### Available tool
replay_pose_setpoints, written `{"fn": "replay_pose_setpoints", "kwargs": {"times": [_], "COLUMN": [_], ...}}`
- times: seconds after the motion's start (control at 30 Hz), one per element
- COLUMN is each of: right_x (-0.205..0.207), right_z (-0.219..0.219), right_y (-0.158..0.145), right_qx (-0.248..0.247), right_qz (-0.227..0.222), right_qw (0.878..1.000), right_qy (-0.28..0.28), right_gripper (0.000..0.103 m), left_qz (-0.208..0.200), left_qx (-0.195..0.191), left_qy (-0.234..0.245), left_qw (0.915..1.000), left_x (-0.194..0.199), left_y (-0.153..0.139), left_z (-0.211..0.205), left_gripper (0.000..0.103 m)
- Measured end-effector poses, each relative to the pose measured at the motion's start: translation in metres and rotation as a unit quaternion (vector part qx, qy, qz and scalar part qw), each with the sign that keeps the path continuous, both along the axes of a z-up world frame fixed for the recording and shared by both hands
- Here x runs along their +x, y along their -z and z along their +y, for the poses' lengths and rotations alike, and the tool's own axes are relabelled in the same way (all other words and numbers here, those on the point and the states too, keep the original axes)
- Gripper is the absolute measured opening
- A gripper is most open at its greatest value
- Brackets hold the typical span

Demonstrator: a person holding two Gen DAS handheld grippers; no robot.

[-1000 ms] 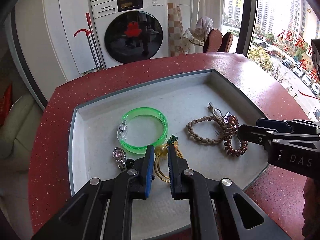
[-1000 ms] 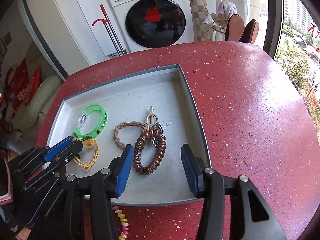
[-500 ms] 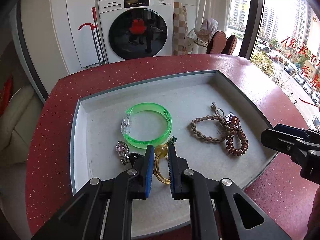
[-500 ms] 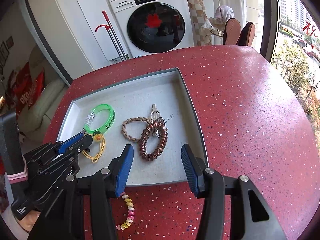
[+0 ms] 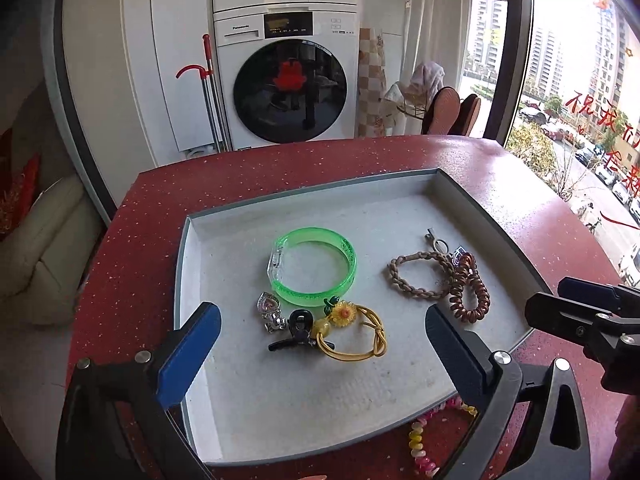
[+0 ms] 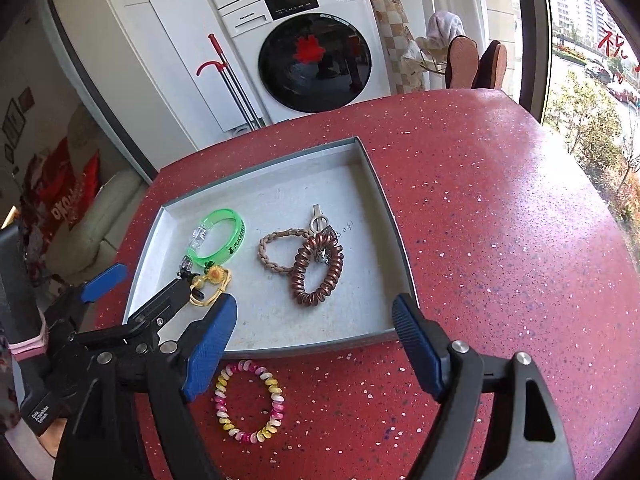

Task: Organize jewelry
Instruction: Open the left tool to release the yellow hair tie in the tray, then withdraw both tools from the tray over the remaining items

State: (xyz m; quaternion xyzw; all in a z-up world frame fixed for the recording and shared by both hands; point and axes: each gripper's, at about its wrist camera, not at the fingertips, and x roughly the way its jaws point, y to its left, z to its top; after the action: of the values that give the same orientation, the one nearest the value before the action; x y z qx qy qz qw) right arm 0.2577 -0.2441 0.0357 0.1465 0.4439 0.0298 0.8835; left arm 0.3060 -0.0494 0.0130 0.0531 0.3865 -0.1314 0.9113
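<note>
A grey tray on the red table holds a green bangle, a silver heart charm, a black claw clip, a yellow sunflower hair tie, a braided brown bracelet and a brown coil hair tie. My left gripper is opening wide; the yellow tie lies loose on the tray between its fingers. My right gripper is opening too, nothing between its pads, above a pink-and-yellow coil bracelet.
The coil bracelet lies on the red table just outside the tray's near rim. A small silver clip sits by the braided bracelet. A washing machine, a mop and a window stand beyond the table's far edge.
My left gripper let go of the yellow hair tie and its jaws swung wide apart. The right jaws widened and drew back to the tray's near rim, bringing the pink-and-yellow bracelet into full view.
</note>
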Motion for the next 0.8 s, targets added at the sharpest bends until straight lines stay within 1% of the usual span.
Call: {"fn": "replay_pose_setpoints", "kwargs": {"times": [0.07, 0.1, 0.13, 0.17, 0.23, 0.37, 0.5, 0.6, 0.8], "right_x": [-0.006, -0.009, -0.012, -0.016, -0.024, -0.037, -0.048, -0.058, -0.077], "right_z": [0.0, 0.0, 0.0, 0.002, 0.004, 0.008, 0.011, 0.013, 0.015], "right_y": [-0.001, -0.001, -0.001, -0.001, -0.003, -0.003, -0.002, 0.002, 0.017], "right_qx": [0.008, 0.01, 0.013, 0.013, 0.013, 0.017, 0.023, 0.015, 0.01], "right_qz": [0.0, 0.0, -0.001, -0.004, -0.013, -0.012, 0.003, 0.012, 0.034], "right_qw": [1.0, 1.0, 1.0, 1.0, 1.0, 1.0, 0.999, 0.999, 0.999], "right_qy": [0.001, 0.002, 0.001, 0.001, 0.0, -0.007, -0.022, -0.026, -0.031], "right_gripper": [0.084, 0.093, 0.096, 0.103, 0.103, 0.103, 0.103, 0.103, 0.103], "left_qz": [-0.003, -0.003, -0.003, -0.002, -0.002, 0.001, 0.004, 0.011, 0.025], "left_qx": [0.002, 0.003, 0.003, 0.002, 0.002, -0.003, -0.009, -0.013, 0.004], "left_qy": [0.0, 0.0, -0.001, 0.0, 0.0, -0.002, 0.001, 0.006, 0.014], "left_qw": [1.0, 1.0, 1.0, 1.0, 1.0, 1.0, 0.9999, 0.9998, 0.9996], "left_x": [-0.007, -0.011, -0.014, -0.018, -0.026, -0.042, -0.06, -0.075, -0.108], "left_y": [-0.003, -0.003, -0.004, -0.005, -0.006, -0.009, -0.01, -0.008, 0.005], "left_z": [0.003, 0.005, 0.007, 0.009, 0.013, 0.021, 0.029, 0.035, 0.043], "left_gripper": [0.103, 0.103, 0.103, 0.103, 0.103, 0.103, 0.103, 0.103, 0.103]}}
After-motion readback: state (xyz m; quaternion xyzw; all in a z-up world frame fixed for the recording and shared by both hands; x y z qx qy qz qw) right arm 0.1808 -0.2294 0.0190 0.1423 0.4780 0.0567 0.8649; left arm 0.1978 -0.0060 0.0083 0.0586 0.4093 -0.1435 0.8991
